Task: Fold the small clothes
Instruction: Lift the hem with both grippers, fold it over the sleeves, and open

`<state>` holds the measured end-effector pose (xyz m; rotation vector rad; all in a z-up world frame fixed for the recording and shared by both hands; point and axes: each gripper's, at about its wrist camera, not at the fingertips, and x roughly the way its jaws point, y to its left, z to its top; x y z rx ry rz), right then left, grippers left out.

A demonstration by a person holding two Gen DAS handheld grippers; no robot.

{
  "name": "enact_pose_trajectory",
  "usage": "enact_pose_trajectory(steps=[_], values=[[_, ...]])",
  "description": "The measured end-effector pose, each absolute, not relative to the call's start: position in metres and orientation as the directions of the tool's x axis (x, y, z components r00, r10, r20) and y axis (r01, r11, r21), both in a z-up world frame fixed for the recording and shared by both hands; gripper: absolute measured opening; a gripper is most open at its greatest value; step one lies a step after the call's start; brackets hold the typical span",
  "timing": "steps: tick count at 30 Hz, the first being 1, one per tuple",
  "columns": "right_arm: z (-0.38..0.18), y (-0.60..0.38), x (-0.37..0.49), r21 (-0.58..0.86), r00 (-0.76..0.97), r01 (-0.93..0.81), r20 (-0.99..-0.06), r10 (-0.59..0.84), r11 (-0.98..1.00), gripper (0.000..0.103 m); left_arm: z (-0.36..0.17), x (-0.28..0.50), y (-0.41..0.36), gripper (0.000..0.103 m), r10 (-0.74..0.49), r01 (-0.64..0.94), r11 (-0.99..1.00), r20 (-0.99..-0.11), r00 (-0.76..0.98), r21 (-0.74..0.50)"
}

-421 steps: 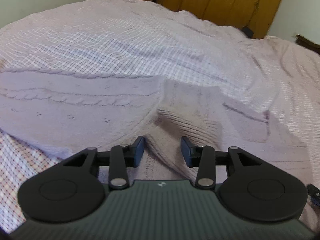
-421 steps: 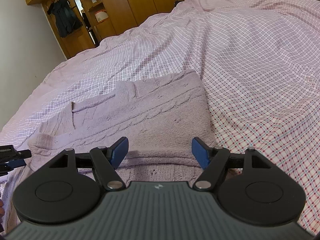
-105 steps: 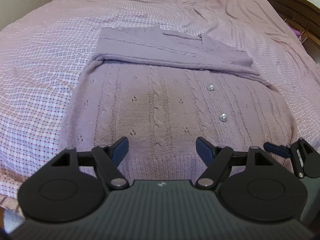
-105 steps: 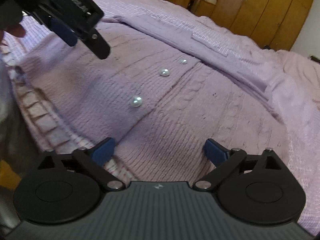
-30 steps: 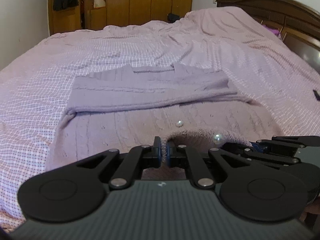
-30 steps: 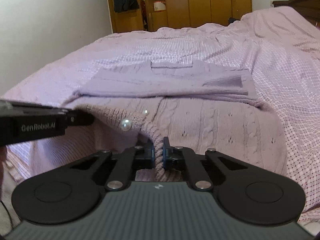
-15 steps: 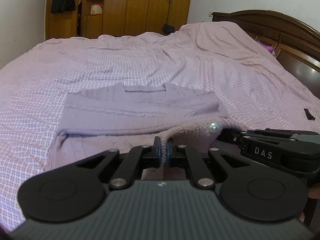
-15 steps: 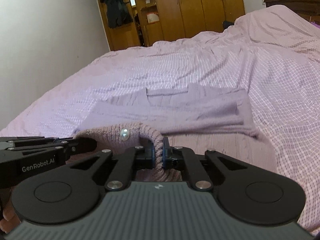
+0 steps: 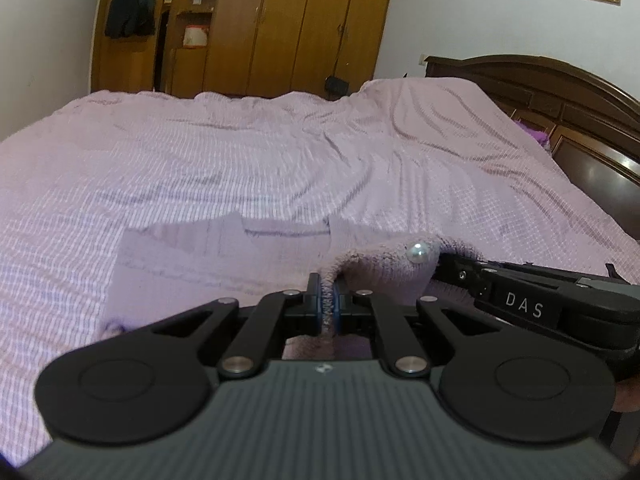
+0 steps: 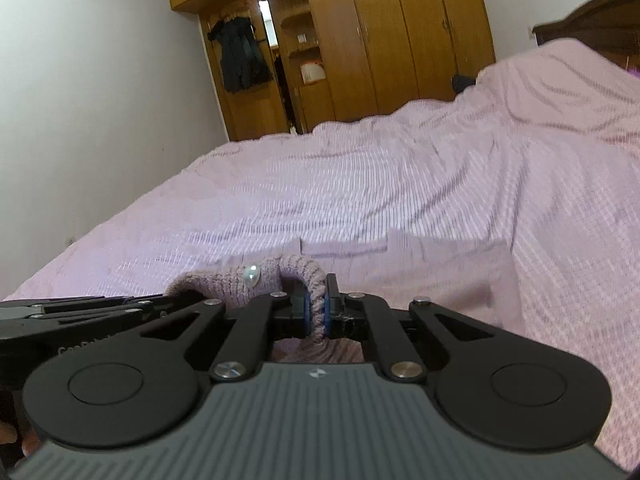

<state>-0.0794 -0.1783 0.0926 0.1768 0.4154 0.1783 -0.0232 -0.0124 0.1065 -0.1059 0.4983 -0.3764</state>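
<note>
A checked pink bedspread (image 9: 280, 168) covers the bed before wooden wardrobes (image 9: 304, 24). The lilac knit cardigan (image 9: 208, 264) lies on it, its near hem lifted: the left tool (image 9: 329, 300) and the right tool (image 10: 316, 312) each clamp that hem, a pearl button (image 9: 416, 253) between them

Checked bedspread (image 9: 280, 168), wooden wardrobe (image 9: 288, 24), dark headboard (image 9: 560, 92)

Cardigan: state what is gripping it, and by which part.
Both grippers are shut on the cardigan: the left gripper and the right gripper each pinch its ribbed bottom hem, either side of a pearl button.
</note>
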Motion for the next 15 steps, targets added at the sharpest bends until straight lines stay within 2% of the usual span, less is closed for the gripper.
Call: enact_pose_trajectory(steps=[8,15], values=[[0.105,-0.178,-0.035,0.199,0.921,-0.133,-0.336,0.196,0.971,0.006,0.121,0.02,-0.02,0.007,-0.37,0.325,0.929,-0.418,0.83,-0.178],[0.095,-0.175,0.023,0.188,0.919,-0.121,-0.349,0.182,0.975,0.006,0.112,0.072,-0.025,0.007,-0.354,0.325,0.935,-0.419,0.836,-0.141]])
